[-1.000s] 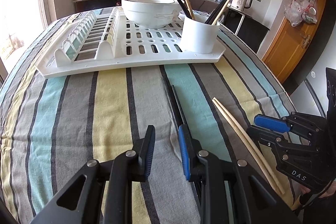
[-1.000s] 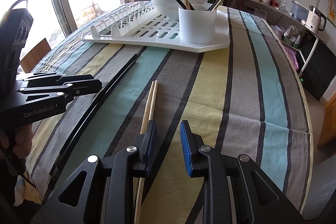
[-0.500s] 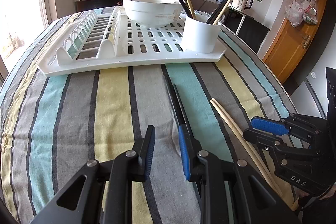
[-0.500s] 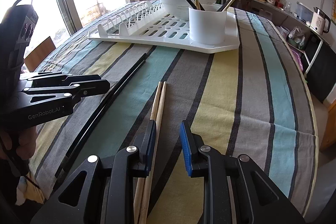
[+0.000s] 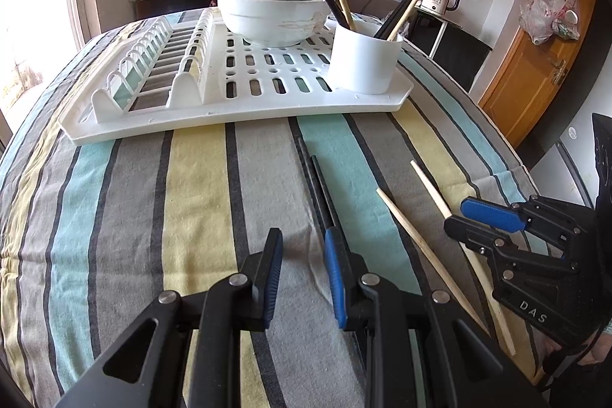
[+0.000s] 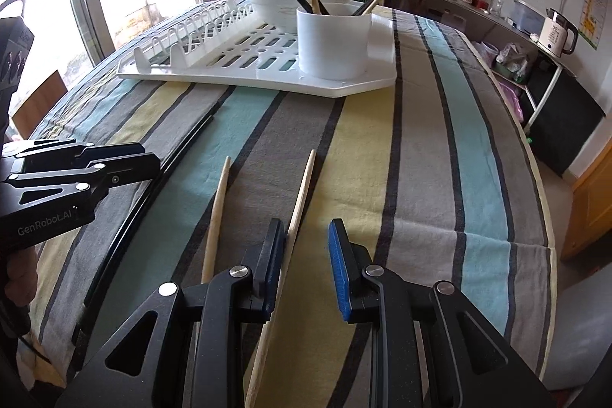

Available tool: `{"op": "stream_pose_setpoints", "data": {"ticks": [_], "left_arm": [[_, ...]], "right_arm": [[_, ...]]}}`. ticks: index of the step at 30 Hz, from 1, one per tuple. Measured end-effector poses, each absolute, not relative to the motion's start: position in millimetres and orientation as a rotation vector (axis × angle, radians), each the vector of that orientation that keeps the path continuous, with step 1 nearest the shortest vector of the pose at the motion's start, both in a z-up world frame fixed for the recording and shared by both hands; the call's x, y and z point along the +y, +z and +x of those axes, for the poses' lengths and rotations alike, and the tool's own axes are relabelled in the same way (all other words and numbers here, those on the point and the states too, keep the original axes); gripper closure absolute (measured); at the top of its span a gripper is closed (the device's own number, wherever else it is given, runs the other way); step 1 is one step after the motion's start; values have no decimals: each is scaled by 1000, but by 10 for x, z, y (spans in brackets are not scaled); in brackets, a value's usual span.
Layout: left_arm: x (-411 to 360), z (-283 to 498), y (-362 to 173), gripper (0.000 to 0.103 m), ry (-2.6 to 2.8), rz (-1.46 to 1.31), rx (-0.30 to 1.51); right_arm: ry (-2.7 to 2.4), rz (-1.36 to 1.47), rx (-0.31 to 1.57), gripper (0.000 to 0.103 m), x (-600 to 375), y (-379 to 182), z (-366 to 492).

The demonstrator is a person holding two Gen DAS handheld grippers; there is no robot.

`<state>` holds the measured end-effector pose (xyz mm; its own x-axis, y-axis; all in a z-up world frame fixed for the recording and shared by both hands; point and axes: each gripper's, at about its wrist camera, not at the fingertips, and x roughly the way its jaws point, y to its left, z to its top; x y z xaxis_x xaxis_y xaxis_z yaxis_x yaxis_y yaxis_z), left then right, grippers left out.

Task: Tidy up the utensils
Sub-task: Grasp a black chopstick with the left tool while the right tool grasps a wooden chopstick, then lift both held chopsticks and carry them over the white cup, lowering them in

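Both claws, left (image 5: 302,270) and right (image 6: 306,259), are held open over loose chopsticks (image 6: 300,194) for pickup; nothing is gripped.

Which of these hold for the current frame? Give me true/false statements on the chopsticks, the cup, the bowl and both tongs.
1. The two pale wooden chopsticks on the striped cloth lie apart. True.
2. The white cylindrical utensil cup is empty. False: black and wooden chopsticks stand in it.
3. The right tongs are open, one wooden chopstick running between the pads. True.
4. The left tongs are shut on the black chopsticks. False: they are open, and the black pair lies on the cloth.
5. The white ceramic bowl sits on the cloth beside the rack. False: it sits on the white plastic dish rack.
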<state>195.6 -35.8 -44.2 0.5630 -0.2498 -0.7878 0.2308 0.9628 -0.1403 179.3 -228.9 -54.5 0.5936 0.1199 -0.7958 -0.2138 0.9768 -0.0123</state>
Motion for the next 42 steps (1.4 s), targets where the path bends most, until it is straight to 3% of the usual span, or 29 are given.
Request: {"op": "stream_pose_setpoints", "data": {"ticks": [20, 29, 38, 40, 42], "left_arm": [[-485, 2736, -447, 79, -175, -28, 982], [-75, 2516, -463, 78, -131, -51, 982], [-178, 2365, -480, 78, -136, -82, 988], [-216, 2374, -483, 78, -132, -66, 980], [-250, 2386, -484, 81, -128, -47, 974]], "right_arm": [[200, -82, 911, 78, -2406, -538, 1801], [184, -84, 923, 78, -2427, -535, 1906], [180, -84, 954, 78, -2363, -522, 2184], [175, -82, 957, 80, -2355, -526, 2227], [179, -86, 955, 89, -2326, -527, 2250]]}}
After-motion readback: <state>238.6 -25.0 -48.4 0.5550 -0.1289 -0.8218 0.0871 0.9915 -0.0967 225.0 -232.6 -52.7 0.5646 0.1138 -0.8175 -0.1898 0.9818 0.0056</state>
